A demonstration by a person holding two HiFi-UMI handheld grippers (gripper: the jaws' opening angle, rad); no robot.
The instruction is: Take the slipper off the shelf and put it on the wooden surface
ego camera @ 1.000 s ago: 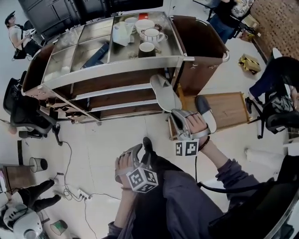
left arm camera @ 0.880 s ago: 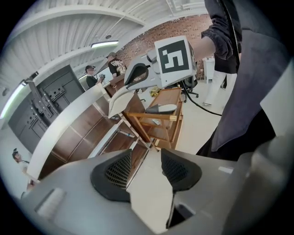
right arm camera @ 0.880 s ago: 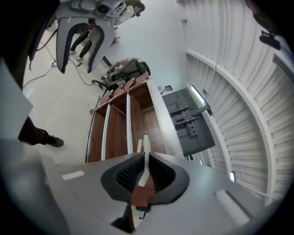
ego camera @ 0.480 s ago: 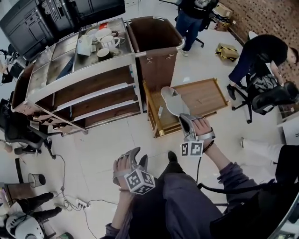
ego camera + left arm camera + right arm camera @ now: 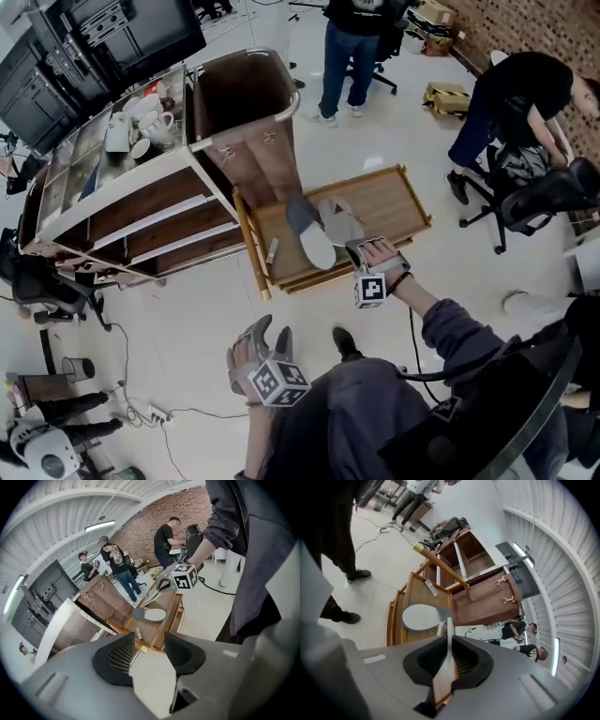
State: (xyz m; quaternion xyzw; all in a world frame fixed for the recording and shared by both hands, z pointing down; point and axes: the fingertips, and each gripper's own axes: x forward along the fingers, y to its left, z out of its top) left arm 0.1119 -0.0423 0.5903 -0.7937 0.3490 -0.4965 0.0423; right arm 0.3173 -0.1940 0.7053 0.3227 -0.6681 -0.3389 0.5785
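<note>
Slipper (image 5: pixel 339 221) off shelf (image 5: pixel 141 216) — a second ago it hung by shelf front, now it's over wooden surface (image 5: pixel 389 199), just beside second slipper (image 5: pixel 307 238) lying there. Right gripper (image 5: pixel 359 249): jaws nearly together, pinching slipper's thin edge. Slipper looks tilted; contact with wood not clear. Left gripper (image 5: pixel 272 330): jaws apart, nothing between, low by person's leg. Judgement: carry basically done — what's left is lower and release.
</note>
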